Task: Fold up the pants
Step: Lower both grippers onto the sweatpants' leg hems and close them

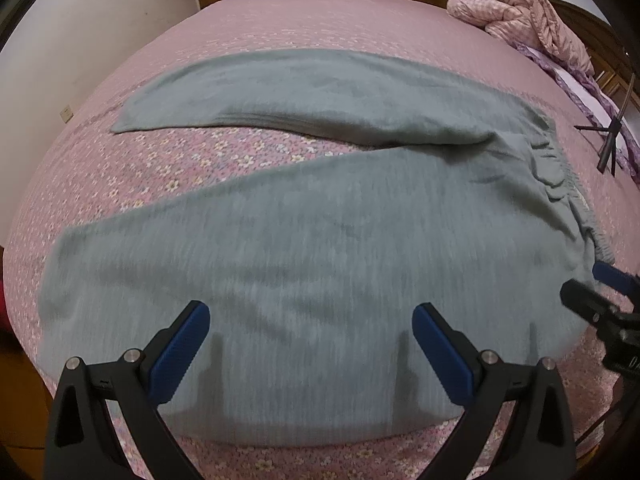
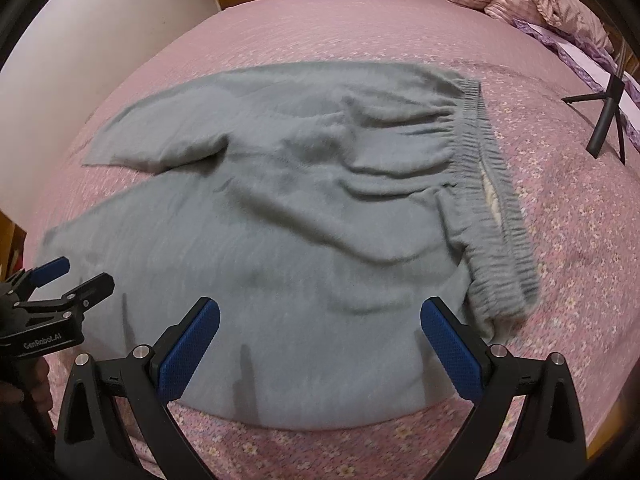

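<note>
Two fisheye wrist views over a bed w/ a pink floral bedspread [image 1: 224, 160]. A pair of grey fleece pants [image 1: 304, 248] lies flat on it, unfolded, legs spread in a V.

Left gripper [image 1: 311, 322]: jaws wide apart, holding nothing, hovering just above the near leg close to the bedspread's front edge. Right gripper [image 2: 320, 316]: also spread wide and empty, above the near side of the pants close to the waistband [image 2: 490, 184]. Each gripper shows at the edge of the other's view, so they sit side by side along the same near edge. Judged reason: both are lined up over the near leg's long edge, ready to pinch it at two spots and carry it over onto the far leg, so the fabric would lift evenly w/o sagging.

Orientation: the long axis runs left-right across the bed. The elastic waistband is at the right end; leg cuffs point left. The far leg angles away toward the wall side, the near leg runs roughly along the bed's front edge. Fabric near the crotch is a bit rumpled.

Background: a pink quilted jacket [image 1: 520, 12] heaped at the far right, well apart from the pants; a small black tripod [image 2: 608, 112] stands right of the waistband, not touching.
</note>
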{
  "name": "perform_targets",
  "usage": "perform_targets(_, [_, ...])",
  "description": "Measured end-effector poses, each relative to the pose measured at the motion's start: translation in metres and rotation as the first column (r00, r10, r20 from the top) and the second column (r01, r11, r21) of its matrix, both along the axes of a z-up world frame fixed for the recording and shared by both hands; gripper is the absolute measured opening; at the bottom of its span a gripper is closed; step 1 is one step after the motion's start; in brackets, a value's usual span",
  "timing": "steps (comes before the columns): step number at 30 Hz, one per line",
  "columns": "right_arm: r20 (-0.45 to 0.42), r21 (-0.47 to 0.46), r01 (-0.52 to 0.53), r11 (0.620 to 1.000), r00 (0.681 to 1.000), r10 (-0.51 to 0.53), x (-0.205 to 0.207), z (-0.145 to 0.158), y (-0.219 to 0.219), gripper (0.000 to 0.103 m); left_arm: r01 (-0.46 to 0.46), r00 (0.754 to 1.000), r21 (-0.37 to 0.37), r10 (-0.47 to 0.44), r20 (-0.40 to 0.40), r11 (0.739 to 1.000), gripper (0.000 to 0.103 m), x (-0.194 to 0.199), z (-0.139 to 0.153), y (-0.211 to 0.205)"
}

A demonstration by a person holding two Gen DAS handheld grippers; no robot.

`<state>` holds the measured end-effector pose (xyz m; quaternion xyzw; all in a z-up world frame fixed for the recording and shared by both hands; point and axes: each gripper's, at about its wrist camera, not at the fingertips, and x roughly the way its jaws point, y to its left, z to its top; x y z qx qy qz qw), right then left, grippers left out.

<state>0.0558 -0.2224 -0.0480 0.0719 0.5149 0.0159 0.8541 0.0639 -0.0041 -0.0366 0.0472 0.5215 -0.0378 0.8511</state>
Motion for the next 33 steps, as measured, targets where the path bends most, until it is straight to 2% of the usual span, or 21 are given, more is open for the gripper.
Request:
perform_targets(6, [0.001,-0.003,0.031,1.000,1.000,-0.031,0.020,0.005,-0.023,0.103,0.029,1.000,0.015,-0.029,0.000,0.999,0.103,0.029,0.006,-0.002])
perform_targets(12, [0.009,0.005,0.051,0.999,0.999,-0.051,0.039,0.012,-0.042,0.103,0.050,0.999,-0.008,-0.050,0.005,0.999,0.103,0.063,0.020,-0.004])
perform_targets(21, [0.014,0.023,0.067,0.998,0.998,-0.067,0.080,0.025,-0.070,0.103,0.111,0.993,0.024,-0.111,0.032,0.994,0.103,0.120,0.037,-0.007])
perform_targets(26, [0.003,0.015,0.065,0.998,0.998,-0.065,0.114,0.035,-0.077,0.103,0.186,0.982,0.015,-0.186,0.000,0.982,0.103,0.151,0.037,-0.015])
perform_targets(33, [-0.027,-0.030,0.051,0.998,0.998,-0.052,0.155,0.026,-0.080,0.103,0.209,0.978,0.008,-0.208,-0.028,0.978,0.103,0.189,0.036,-0.022])
